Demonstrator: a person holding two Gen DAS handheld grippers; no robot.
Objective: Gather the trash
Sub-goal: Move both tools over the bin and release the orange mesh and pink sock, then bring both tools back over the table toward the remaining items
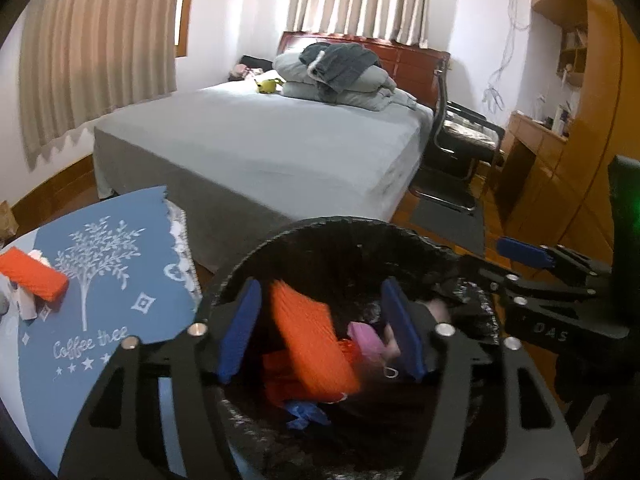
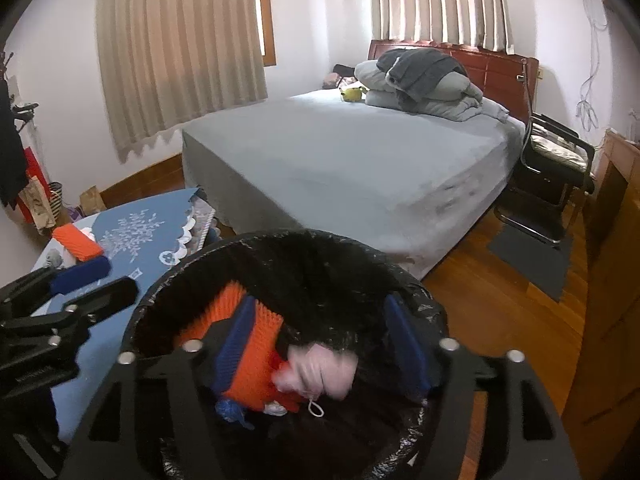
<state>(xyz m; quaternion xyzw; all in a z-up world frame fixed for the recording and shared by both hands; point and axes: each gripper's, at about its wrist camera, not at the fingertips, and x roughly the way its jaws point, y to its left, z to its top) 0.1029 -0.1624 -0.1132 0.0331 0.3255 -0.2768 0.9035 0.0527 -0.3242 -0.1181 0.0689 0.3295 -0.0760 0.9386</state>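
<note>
A black bin lined with a black bag [image 1: 340,228] stands beside the table; it also shows in the right wrist view [image 2: 304,240]. Both grippers hover over its mouth. My left gripper [image 1: 320,332] is open; a blurred orange block [image 1: 312,344] lies loose between its fingers, inside the bin. My right gripper [image 2: 324,348] is open above a blurred pink mask [image 2: 320,372] and the orange block [image 2: 248,360] in the bin. Blue crumpled trash [image 1: 304,416] lies deeper inside. Another orange block [image 1: 34,276] rests on the table at left, also in the right wrist view [image 2: 78,244].
The table has a blue "Coffee tree" cloth [image 1: 112,280]. A bed [image 1: 260,140] with folded bedding stands behind the bin. A black chair [image 1: 460,148] and wooden cabinets [image 1: 560,152] are to the right. Bags [image 2: 44,200] stand by the left wall.
</note>
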